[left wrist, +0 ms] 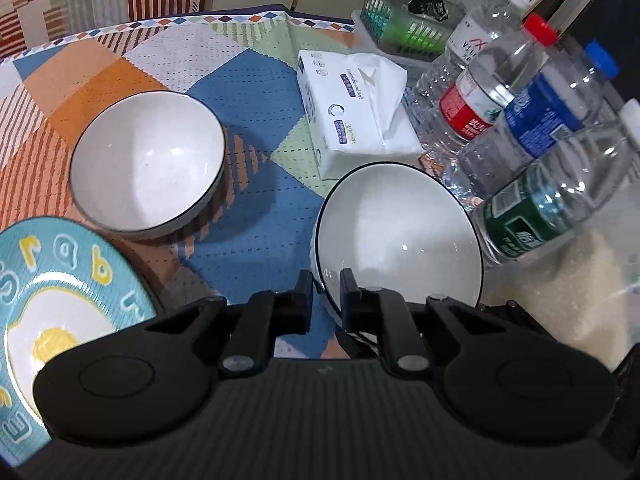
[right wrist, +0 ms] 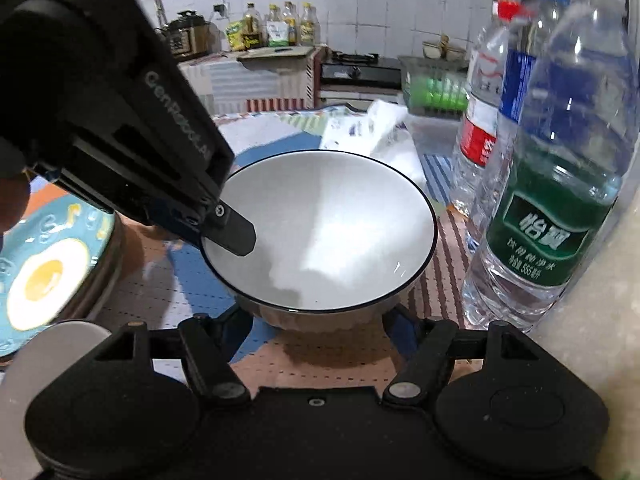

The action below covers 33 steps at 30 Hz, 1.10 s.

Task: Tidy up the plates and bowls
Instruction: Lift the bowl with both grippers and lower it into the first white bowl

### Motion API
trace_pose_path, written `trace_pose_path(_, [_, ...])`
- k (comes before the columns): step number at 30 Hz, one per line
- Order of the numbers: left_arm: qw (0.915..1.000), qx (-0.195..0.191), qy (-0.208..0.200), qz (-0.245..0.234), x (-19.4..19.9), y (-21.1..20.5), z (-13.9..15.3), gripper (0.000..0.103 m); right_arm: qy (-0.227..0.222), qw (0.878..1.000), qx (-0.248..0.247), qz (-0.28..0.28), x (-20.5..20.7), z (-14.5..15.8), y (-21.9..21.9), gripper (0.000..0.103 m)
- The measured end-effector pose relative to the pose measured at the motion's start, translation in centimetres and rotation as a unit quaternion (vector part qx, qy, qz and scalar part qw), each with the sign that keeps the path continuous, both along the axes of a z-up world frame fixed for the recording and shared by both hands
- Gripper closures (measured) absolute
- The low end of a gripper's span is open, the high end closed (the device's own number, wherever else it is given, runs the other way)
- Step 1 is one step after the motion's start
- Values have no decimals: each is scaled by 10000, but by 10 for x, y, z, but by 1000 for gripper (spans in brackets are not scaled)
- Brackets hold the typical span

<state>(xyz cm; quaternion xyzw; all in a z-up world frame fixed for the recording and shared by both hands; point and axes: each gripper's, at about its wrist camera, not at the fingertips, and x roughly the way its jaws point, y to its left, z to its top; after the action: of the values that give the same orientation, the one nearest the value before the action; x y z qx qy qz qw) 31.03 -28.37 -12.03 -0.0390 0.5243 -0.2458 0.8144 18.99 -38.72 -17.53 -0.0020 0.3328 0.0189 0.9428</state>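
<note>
My left gripper (left wrist: 326, 284) is shut on the rim of a white bowl with a dark rim (left wrist: 400, 236), which is tilted. In the right wrist view the same bowl (right wrist: 320, 232) sits just ahead, with the left gripper's finger (right wrist: 232, 232) over its left rim. My right gripper (right wrist: 318, 320) is open, its fingers spread either side of the bowl's base, mostly hidden under it. A second white bowl (left wrist: 148, 160) stands on the patterned cloth to the left. A blue plate with a fried-egg picture (left wrist: 56, 312) lies at the lower left, also in the right wrist view (right wrist: 48, 272).
Several plastic water bottles (left wrist: 532, 128) stand close on the right, the green-labelled one (right wrist: 548, 216) nearest the held bowl. A tissue pack (left wrist: 356, 116) lies behind the bowls. A green-and-grey basket (left wrist: 404, 20) is at the back. The patterned cloth (left wrist: 248, 92) covers the table.
</note>
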Motion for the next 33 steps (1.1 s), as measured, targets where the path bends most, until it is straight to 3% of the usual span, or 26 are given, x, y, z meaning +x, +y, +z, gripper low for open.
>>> trace_pose_path(12, [9983, -502, -179, -224, -33, 34, 56, 90, -385, 9984, 9, 403, -43, 48, 10, 27])
trace_pose_path(16, [9993, -176, -192, -283, -52, 39, 75, 90, -498, 9972, -65, 563, -59, 64, 17, 27])
trace_pose_path(23, [9992, 18, -196, -343, -82, 60, 107, 90, -700, 9929, -84, 956, -84, 90, 30, 27])
trace_pose_path(33, [9982, 381, 97, -455, -118, 86, 99, 90, -635, 9880, -201, 1394, -123, 92, 56, 26])
